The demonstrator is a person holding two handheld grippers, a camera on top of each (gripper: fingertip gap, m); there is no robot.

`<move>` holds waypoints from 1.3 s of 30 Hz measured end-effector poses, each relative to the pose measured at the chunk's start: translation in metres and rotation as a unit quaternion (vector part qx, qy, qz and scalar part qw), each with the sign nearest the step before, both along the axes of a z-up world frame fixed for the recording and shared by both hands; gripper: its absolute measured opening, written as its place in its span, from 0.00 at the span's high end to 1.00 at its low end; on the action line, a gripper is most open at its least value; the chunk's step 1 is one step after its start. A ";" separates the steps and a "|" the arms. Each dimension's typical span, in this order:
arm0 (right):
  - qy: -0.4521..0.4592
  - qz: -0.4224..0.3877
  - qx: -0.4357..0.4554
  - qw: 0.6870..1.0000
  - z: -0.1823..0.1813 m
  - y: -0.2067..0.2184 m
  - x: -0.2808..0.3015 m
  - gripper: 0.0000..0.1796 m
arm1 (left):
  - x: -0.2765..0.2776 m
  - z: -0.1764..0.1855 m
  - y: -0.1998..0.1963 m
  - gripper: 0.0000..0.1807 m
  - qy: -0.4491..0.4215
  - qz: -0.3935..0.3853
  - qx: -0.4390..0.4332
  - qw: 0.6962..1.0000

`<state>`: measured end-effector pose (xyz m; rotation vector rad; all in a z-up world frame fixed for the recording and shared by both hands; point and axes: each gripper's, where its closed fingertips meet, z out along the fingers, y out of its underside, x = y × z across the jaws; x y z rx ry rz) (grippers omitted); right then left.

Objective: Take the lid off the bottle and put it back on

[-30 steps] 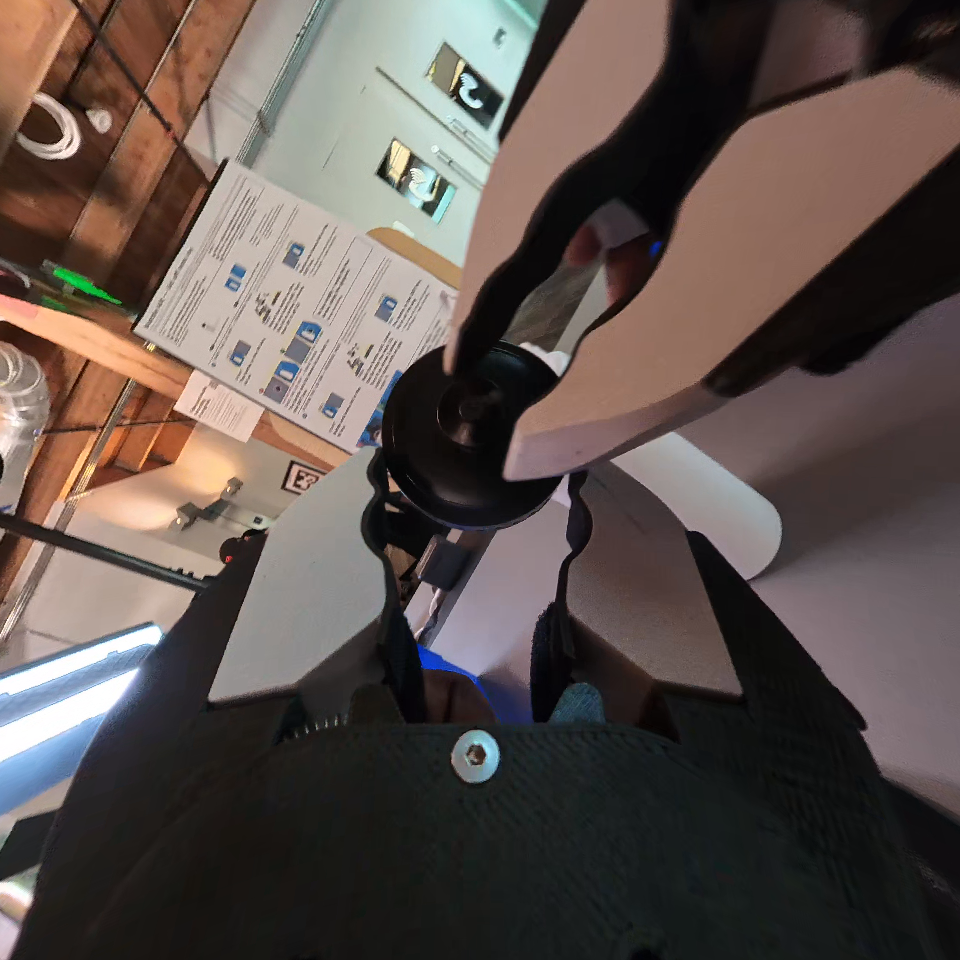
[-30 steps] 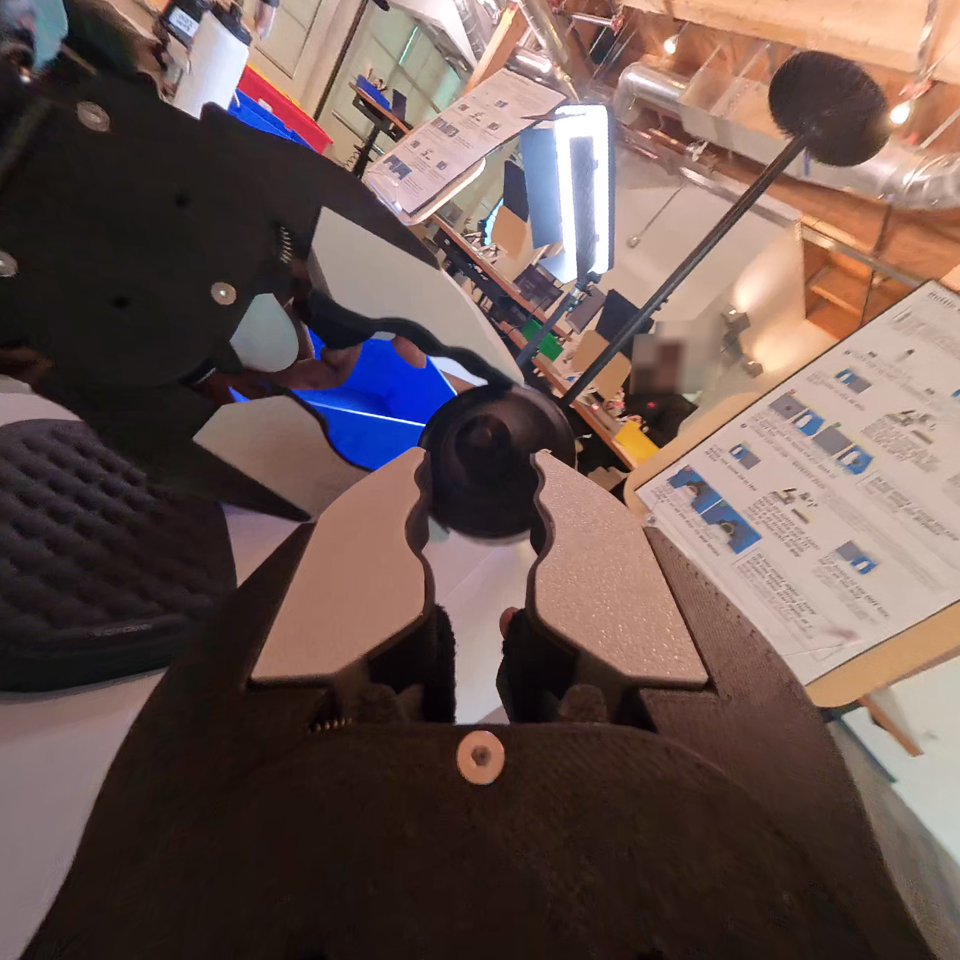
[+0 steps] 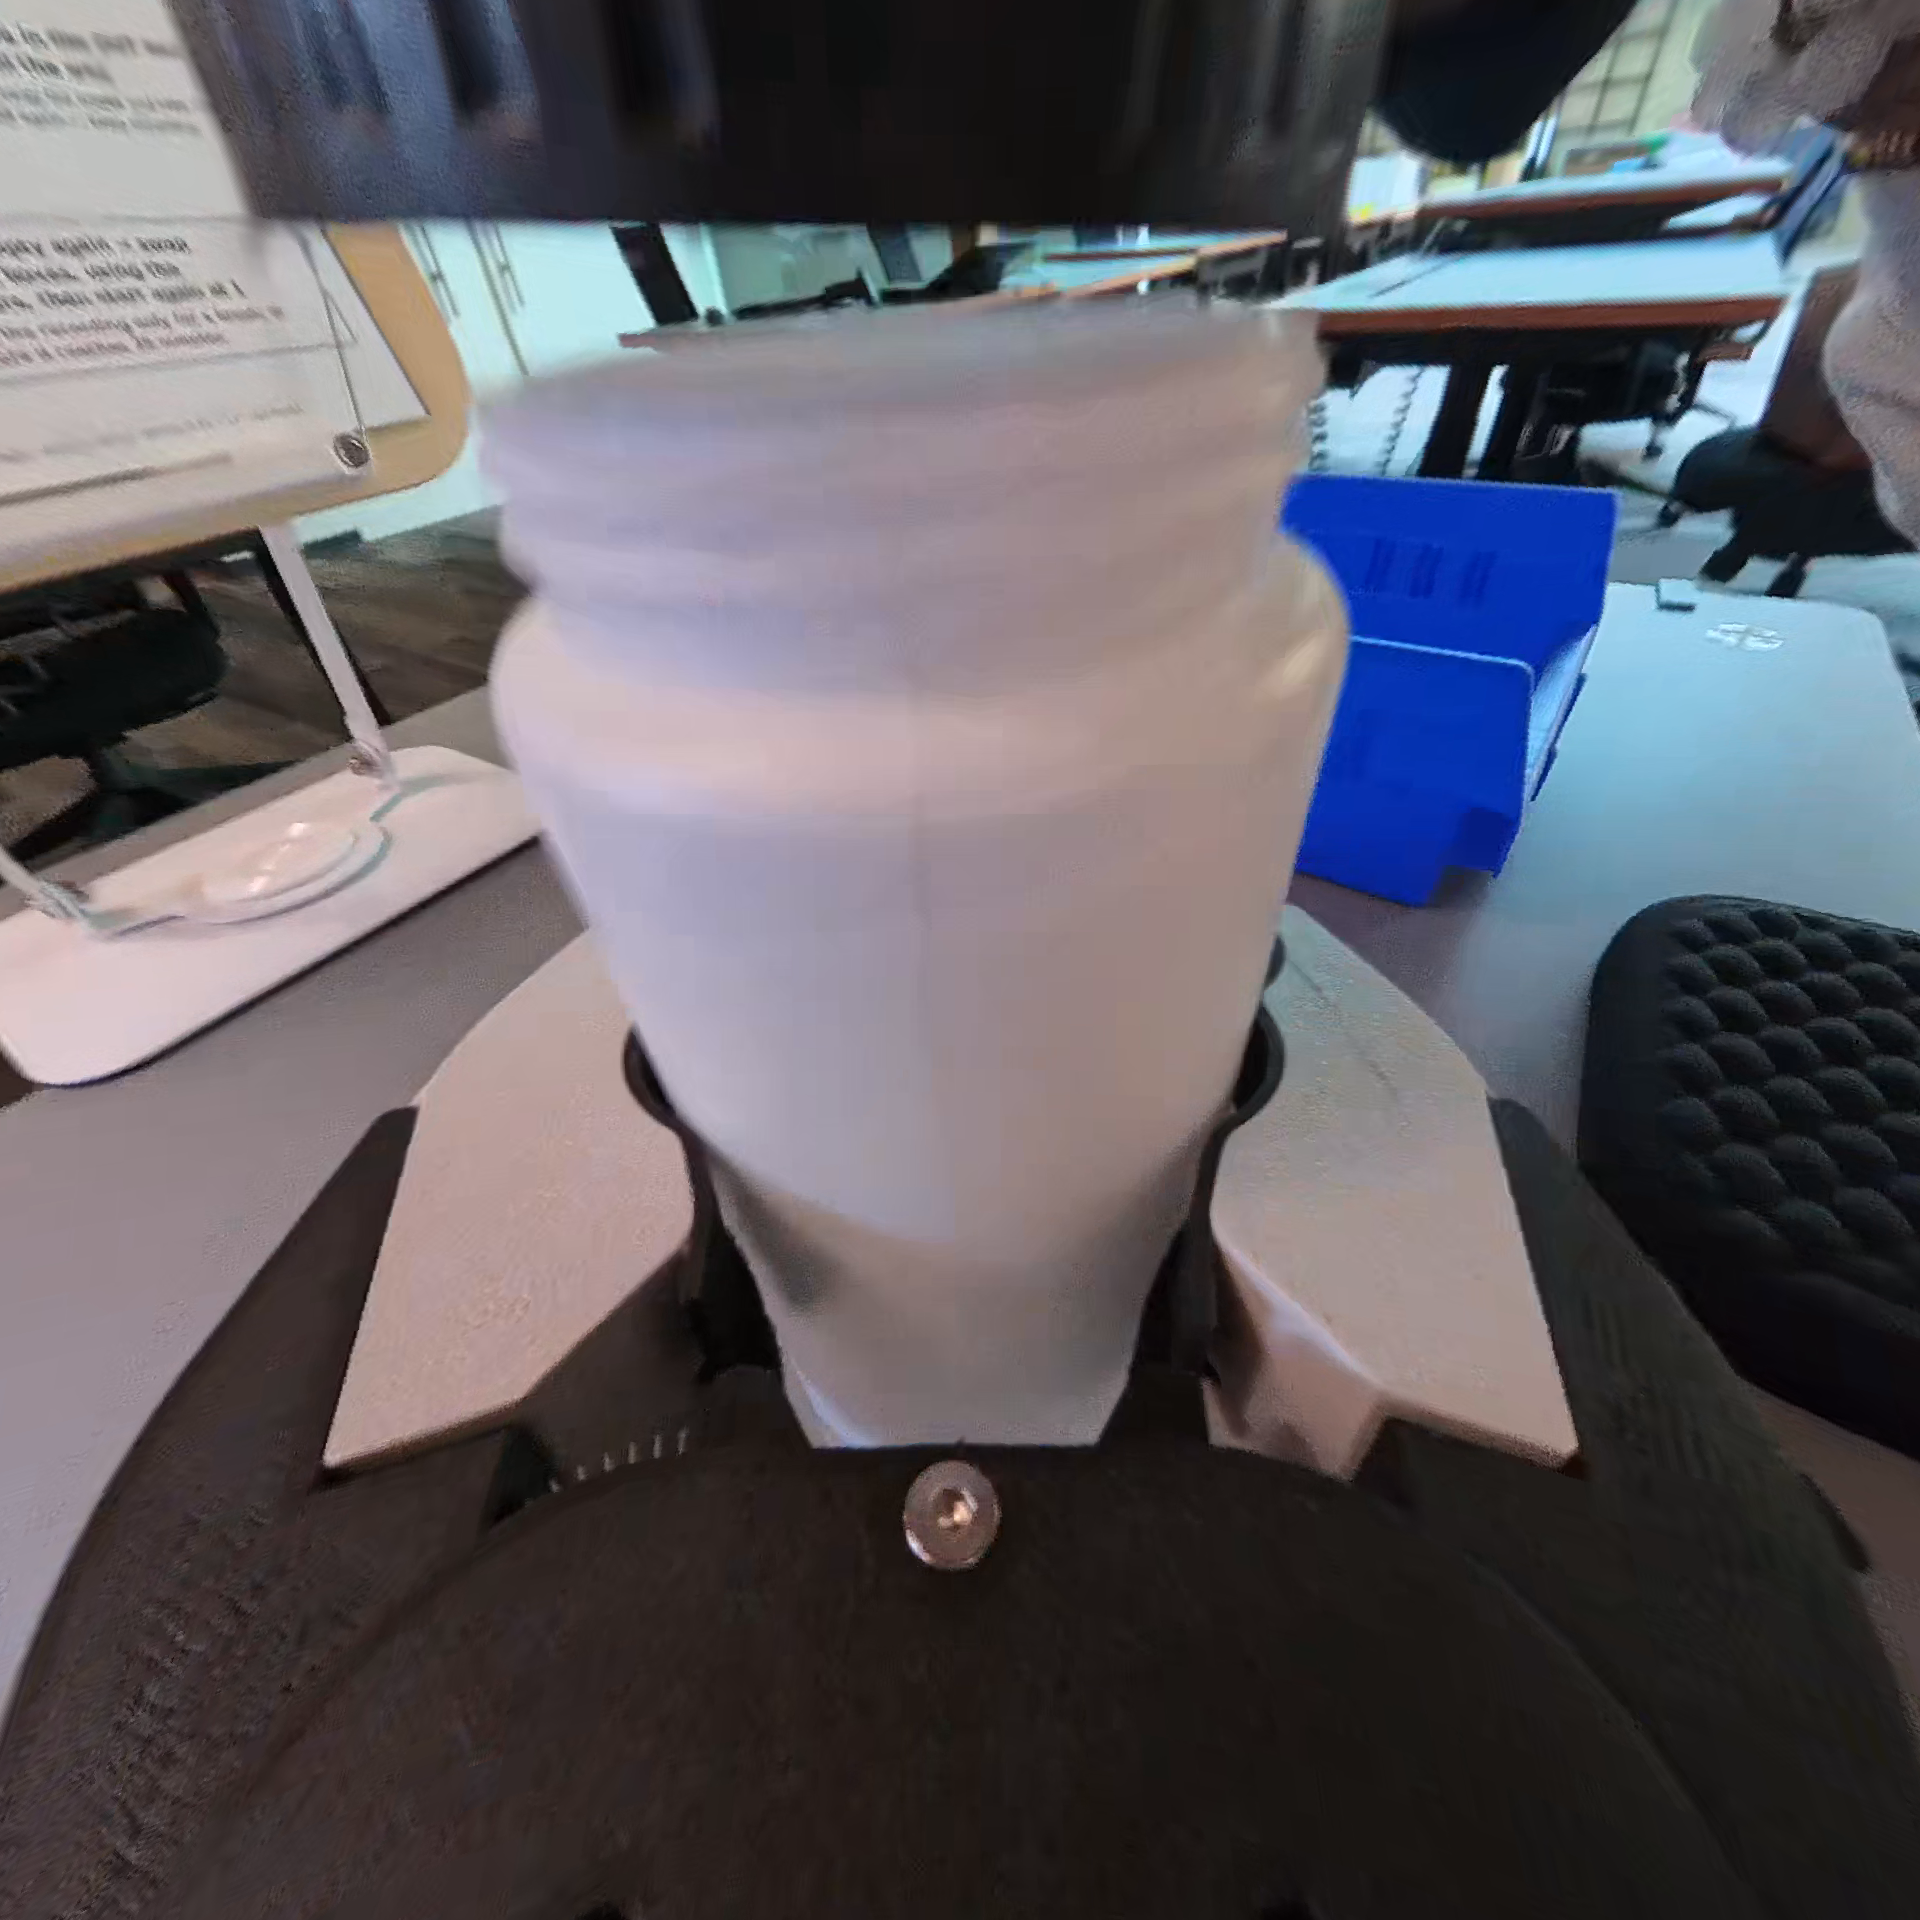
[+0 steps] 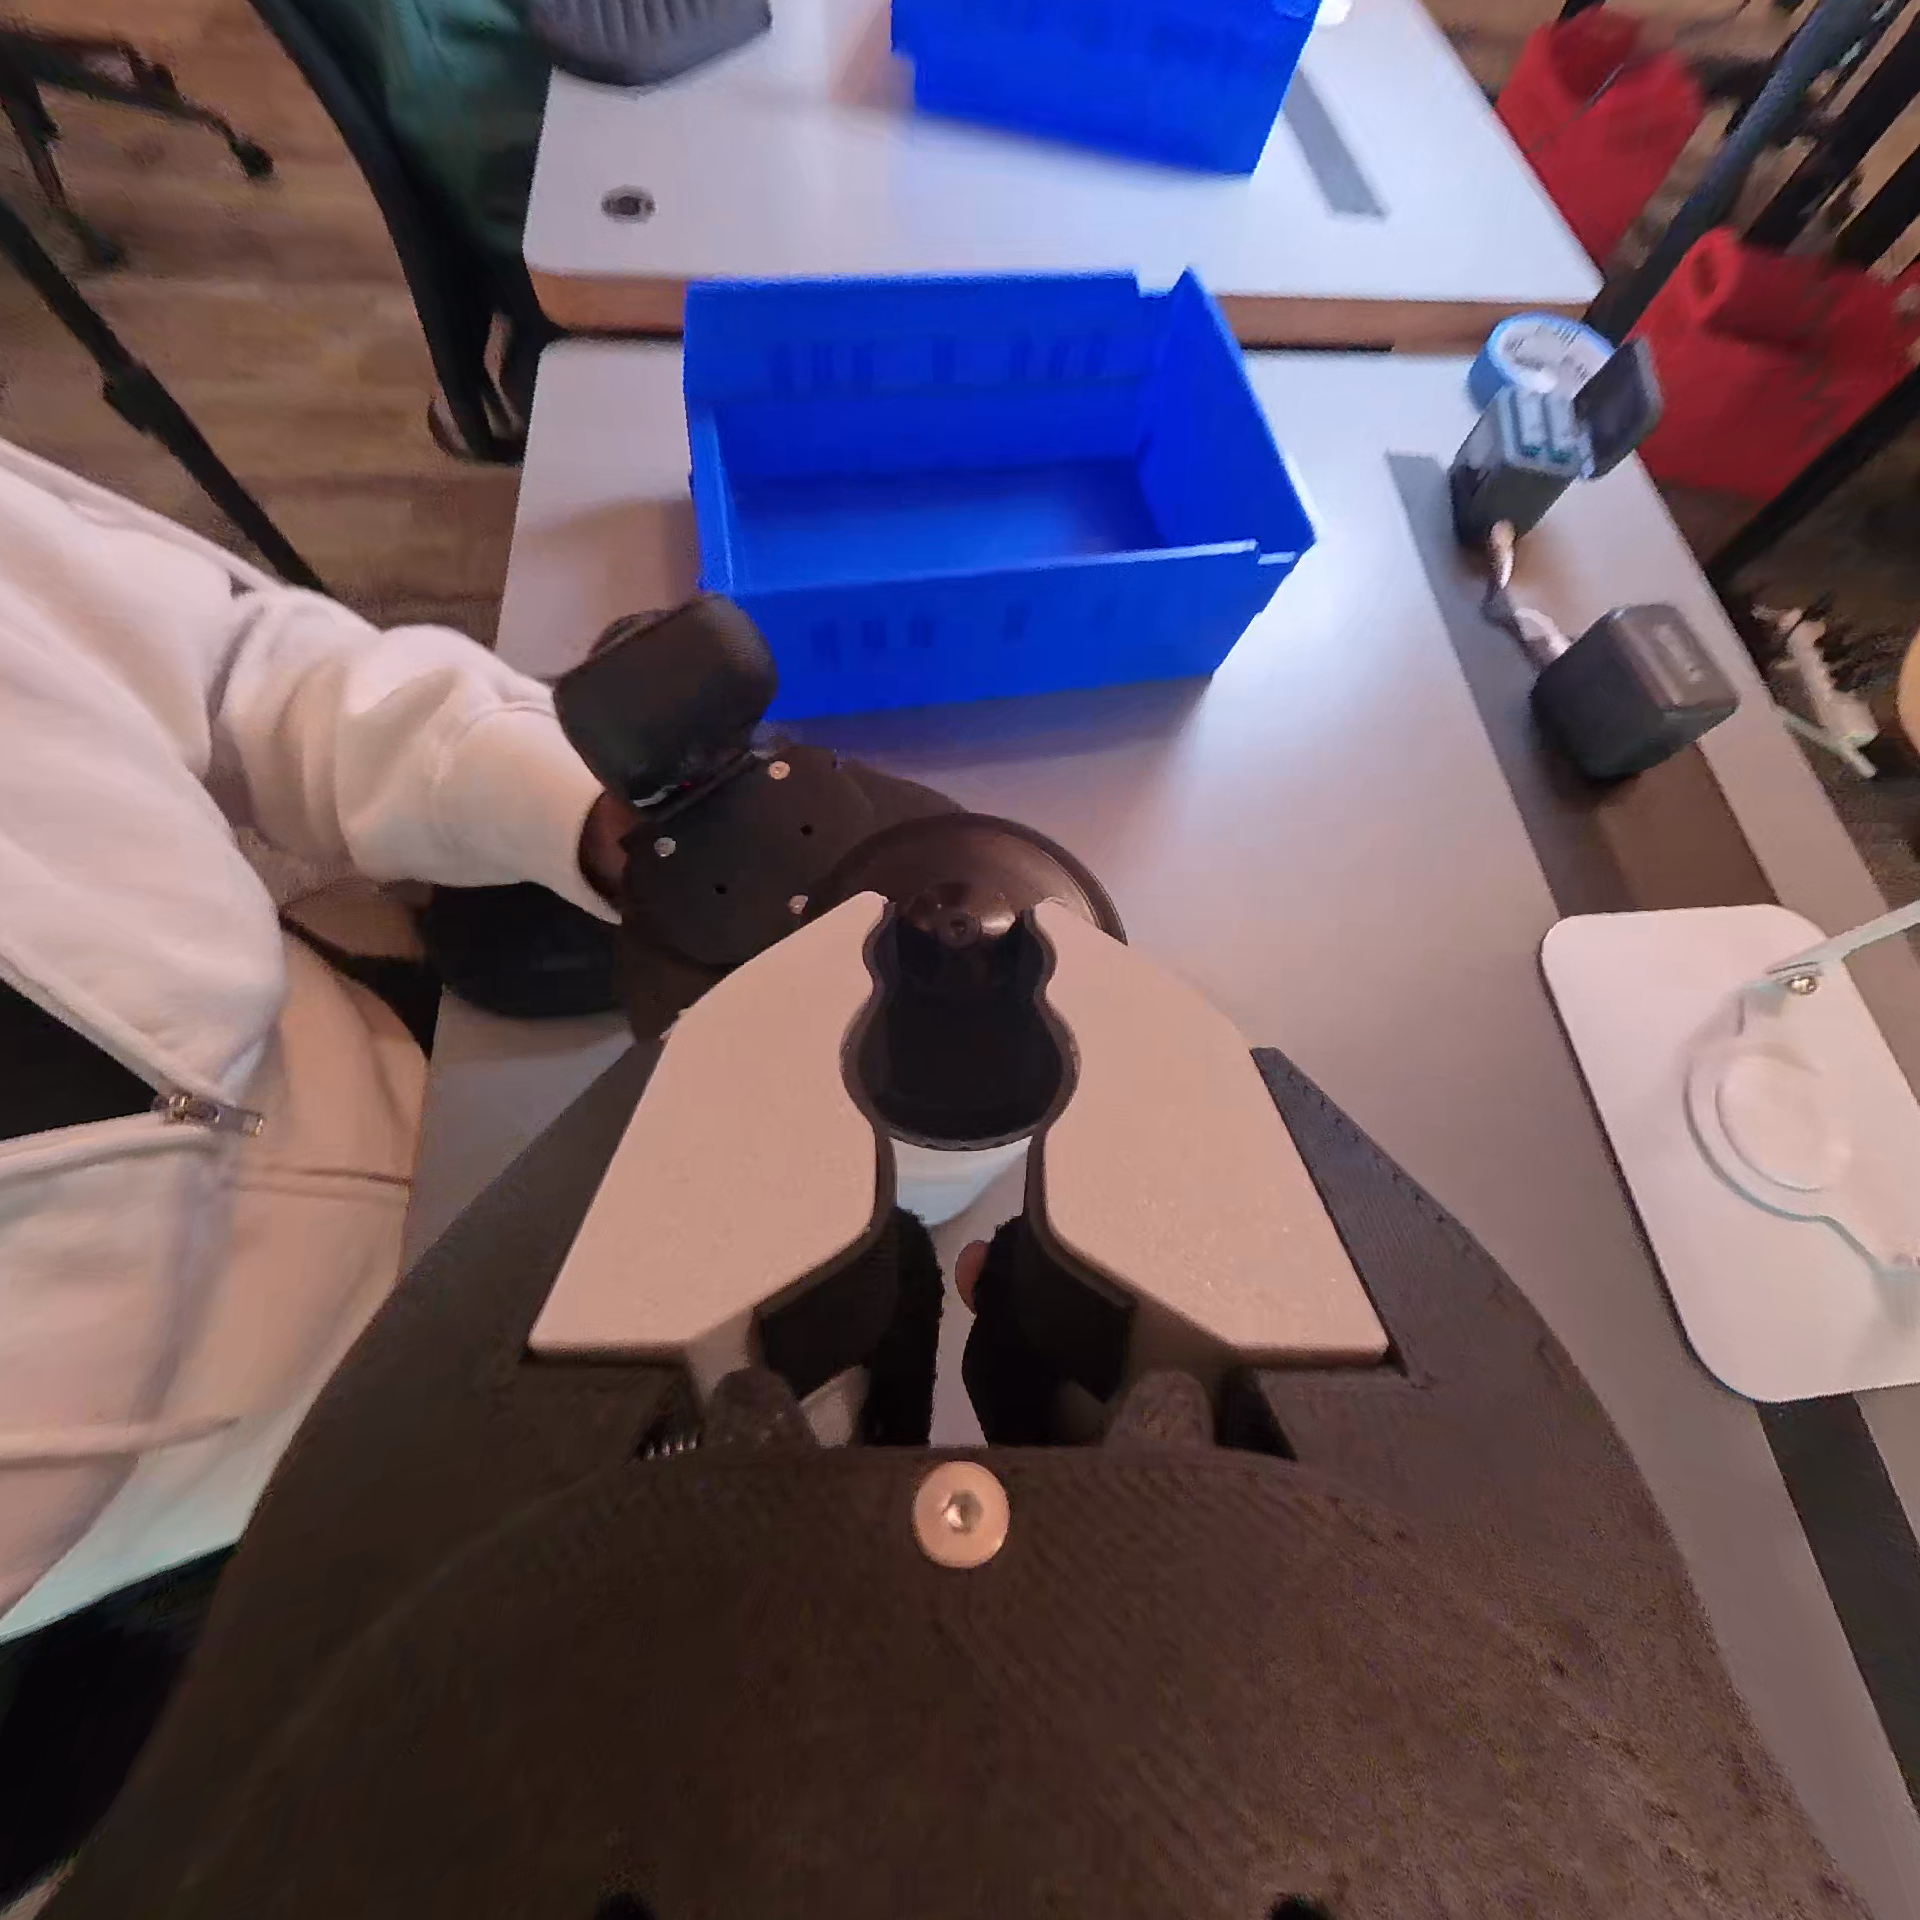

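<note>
A white plastic bottle [image 3: 914, 831] stands upright between my left gripper's fingers. My left gripper [image 3: 945, 1039] is shut on its lower body. Its threaded neck is bare. The black lid [image 3: 790, 104] hangs just above the rim with a small gap. In the right wrist view I look down on the table. My right gripper [image 4: 956, 914] is shut on the knob of the lid [image 4: 997, 842]. A sliver of the bottle [image 4: 951, 1174] shows below it. The left gripper's body [image 4: 727, 862] is at the left, held by a hand in a white sleeve.
An open blue bin [image 4: 977, 499] sits on the grey table [image 4: 1299, 831] behind the bottle, and shows at the right in the left wrist view [image 3: 1434, 707]. A white stand base [image 4: 1745, 1143] lies right. A black mesh pad [image 3: 1766, 1143], a black block [image 4: 1631, 691] and a person's sleeve [image 4: 260, 790] are near.
Both views have swung down from the ceiling to the table. No bottle showed between the left fingers before; now they grip it. The right gripper still holds the lid.
</note>
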<state>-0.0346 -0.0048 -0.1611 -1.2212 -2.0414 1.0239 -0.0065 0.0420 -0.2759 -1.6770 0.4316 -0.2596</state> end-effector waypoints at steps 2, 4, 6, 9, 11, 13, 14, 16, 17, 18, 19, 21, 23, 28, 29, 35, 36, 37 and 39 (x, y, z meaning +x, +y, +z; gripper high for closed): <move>-0.029 0.006 0.016 0.999 -0.007 0.000 0.000 0.88 | 0.003 -0.004 0.003 0.43 -0.042 -0.008 0.015 0.999; -0.049 0.007 0.036 0.998 -0.014 0.001 0.000 0.88 | 0.003 -0.004 0.003 0.43 -0.047 -0.014 0.017 0.999; -0.062 0.005 0.041 0.997 -0.016 0.001 0.002 0.88 | 0.004 -0.004 0.002 0.43 -0.043 -0.021 0.015 0.999; -0.070 0.009 0.046 0.996 -0.016 0.002 0.002 0.88 | 0.004 -0.003 0.002 0.43 -0.048 -0.023 0.021 0.998; -0.076 0.011 0.048 0.996 -0.017 0.002 0.003 0.87 | 0.005 -0.003 0.002 0.43 -0.050 -0.025 0.027 0.998; -0.078 0.016 0.048 0.996 -0.017 0.001 0.003 0.87 | 0.005 -0.002 0.001 0.43 -0.053 -0.024 0.035 0.998; -0.079 0.019 0.049 0.995 -0.018 0.001 0.003 0.87 | 0.005 -0.002 0.001 0.43 -0.055 -0.026 0.039 0.997; -0.071 0.047 0.057 0.995 -0.017 0.001 0.004 0.87 | 0.006 -0.001 0.001 0.44 -0.056 -0.032 0.045 0.997; -0.068 0.065 0.052 0.994 -0.017 0.000 0.006 0.87 | 0.007 -0.001 0.000 0.43 -0.055 -0.035 0.046 0.997; -0.066 0.075 0.044 0.994 -0.015 0.001 0.007 0.88 | 0.007 -0.001 -0.001 0.44 -0.056 -0.037 0.047 0.997; -0.070 0.078 0.038 0.994 -0.017 0.004 0.008 0.87 | 0.007 -0.001 -0.001 0.44 -0.058 -0.037 0.047 0.996; -0.062 0.078 0.023 0.995 -0.018 0.002 0.007 0.87 | 0.007 -0.001 -0.001 0.43 -0.056 -0.036 0.049 0.997; -0.060 0.075 0.041 0.995 -0.018 0.002 0.008 0.87 | 0.008 -0.001 -0.002 0.43 -0.052 -0.035 0.048 0.997; -0.087 0.058 0.072 0.992 -0.019 0.001 0.010 0.87 | 0.009 -0.001 -0.003 0.44 -0.048 -0.037 0.050 0.997; -0.091 0.058 0.075 0.991 -0.019 0.001 0.010 0.87 | 0.009 -0.001 -0.002 0.44 -0.049 -0.038 0.049 0.997; -0.085 0.041 0.065 0.993 -0.018 0.002 0.009 0.87 | 0.010 -0.001 -0.003 0.44 -0.051 -0.046 0.048 0.996; -0.055 0.054 0.073 0.994 -0.017 0.001 0.009 0.80 | 0.011 -0.001 -0.003 0.43 -0.051 -0.048 0.048 0.996; -0.028 0.061 0.069 0.995 -0.016 -0.001 0.009 0.65 | 0.011 -0.001 -0.004 0.43 -0.054 -0.052 0.046 0.996; 0.019 0.074 0.009 0.997 -0.012 -0.007 0.009 0.44 | 0.012 -0.001 -0.005 0.43 -0.054 -0.060 0.046 0.996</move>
